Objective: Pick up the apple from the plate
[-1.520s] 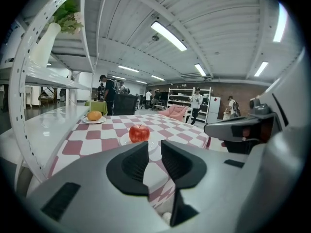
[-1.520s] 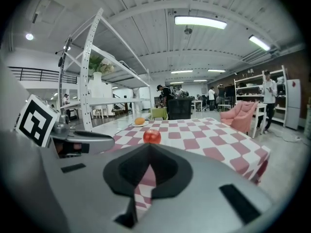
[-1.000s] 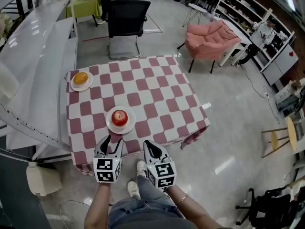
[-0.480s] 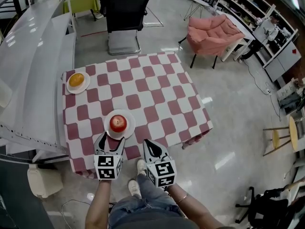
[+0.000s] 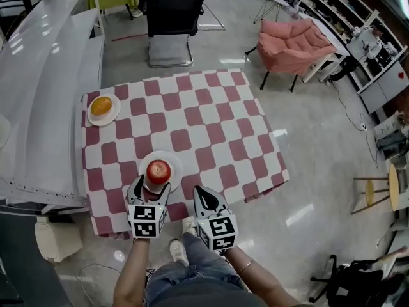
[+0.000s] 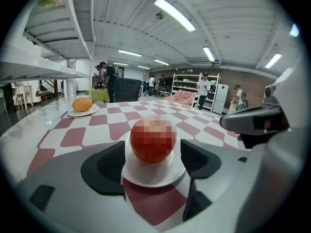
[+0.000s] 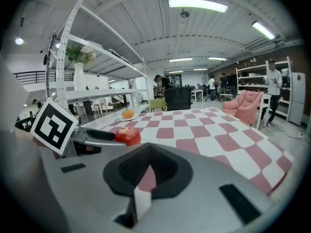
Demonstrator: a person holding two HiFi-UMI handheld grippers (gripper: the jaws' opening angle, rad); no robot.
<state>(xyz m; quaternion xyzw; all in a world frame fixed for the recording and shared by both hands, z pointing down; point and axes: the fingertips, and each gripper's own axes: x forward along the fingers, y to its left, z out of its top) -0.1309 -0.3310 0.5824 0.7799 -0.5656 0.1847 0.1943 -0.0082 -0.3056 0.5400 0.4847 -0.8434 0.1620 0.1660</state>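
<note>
A red apple (image 5: 158, 170) sits on a small white plate (image 5: 174, 165) near the front edge of the red-and-white checked table (image 5: 204, 126). My left gripper (image 5: 152, 185) reaches the plate's near rim. Its jaws are opening, one on each side of the plate. In the left gripper view the apple (image 6: 152, 140) stands just ahead of the fingertips (image 6: 112, 160), which do not touch it. My right gripper (image 5: 199, 193) hovers to the right of the plate, at the table's edge, with its jaws shut and nothing in them. The right gripper view shows the apple (image 7: 127, 136) off to the left.
An orange (image 5: 102, 105) lies on a second white plate at the table's far left. A black office chair (image 5: 174, 11) stands behind the table and a pink armchair (image 5: 294, 43) at the back right. White shelving (image 5: 38, 88) runs along the left side.
Both grippers have moved forward and down toward the plate. The left jaws have spread wider and now flank the plate's near rim.
</note>
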